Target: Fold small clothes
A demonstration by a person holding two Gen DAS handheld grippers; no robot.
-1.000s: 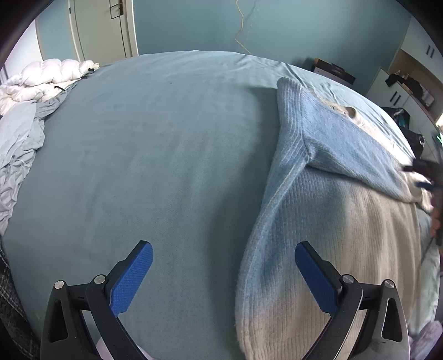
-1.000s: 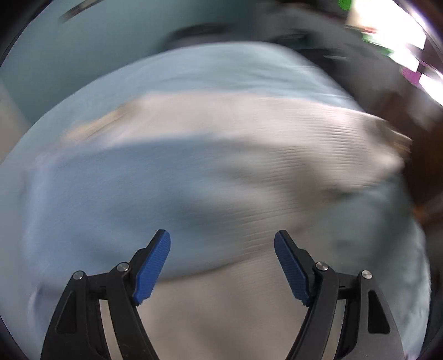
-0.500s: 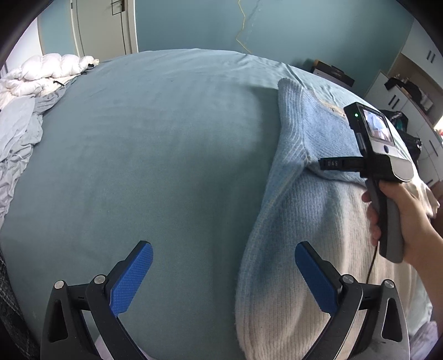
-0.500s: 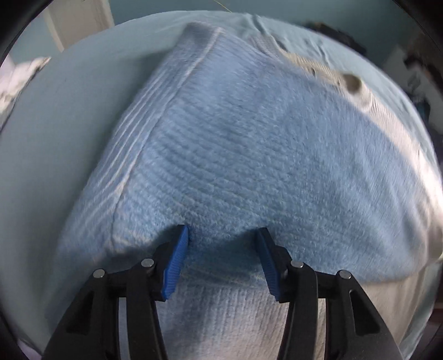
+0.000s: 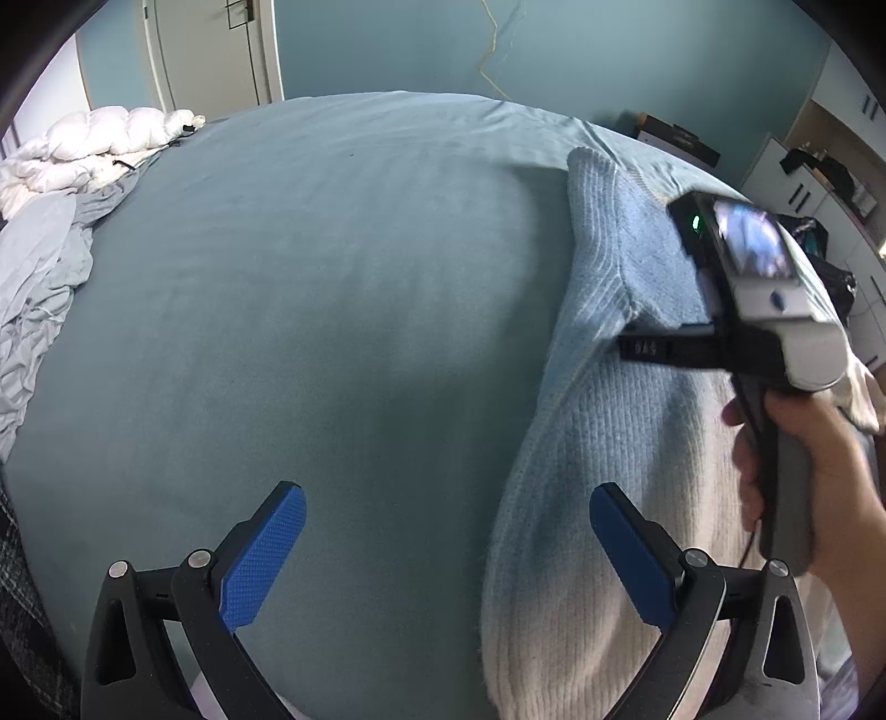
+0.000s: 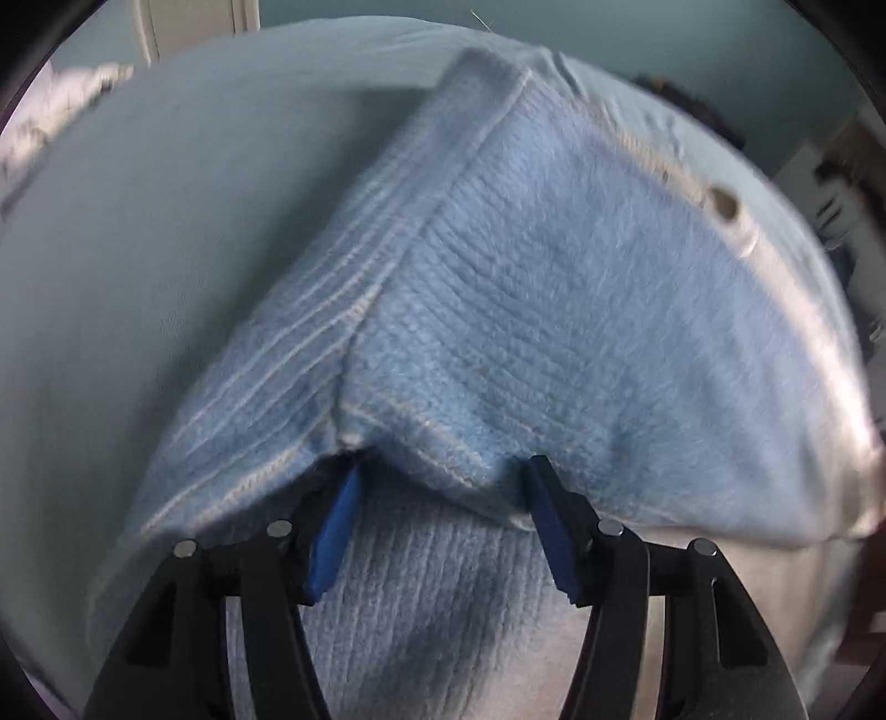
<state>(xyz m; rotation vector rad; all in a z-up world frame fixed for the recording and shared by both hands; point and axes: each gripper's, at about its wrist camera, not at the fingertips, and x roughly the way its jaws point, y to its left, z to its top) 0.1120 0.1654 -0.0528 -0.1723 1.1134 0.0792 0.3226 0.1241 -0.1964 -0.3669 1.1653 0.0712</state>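
A knitted sweater (image 5: 598, 443), light blue fading to white, lies on the right part of the teal bed sheet (image 5: 332, 277). Its blue upper part is folded over as a flap (image 6: 554, 304). My left gripper (image 5: 443, 554) hangs open above the sheet, its right finger over the sweater's left edge. A hand (image 5: 819, 471) holds my right gripper (image 6: 442, 471) at the flap's lower edge. Its jaws are opening, the fingertips are tucked under that edge, and the lower knit layer shows between them without being pinched.
A white duvet (image 5: 111, 138) and crumpled grey sheets (image 5: 39, 277) lie at the bed's far left. A door (image 5: 210, 50) stands behind them. Cabinets (image 5: 819, 166) and dark items line the right side of the room.
The right gripper swept in from the right over the sweater and down to the folded flap's edge. Its jaws narrowed, then widened a little. The left gripper stayed still.
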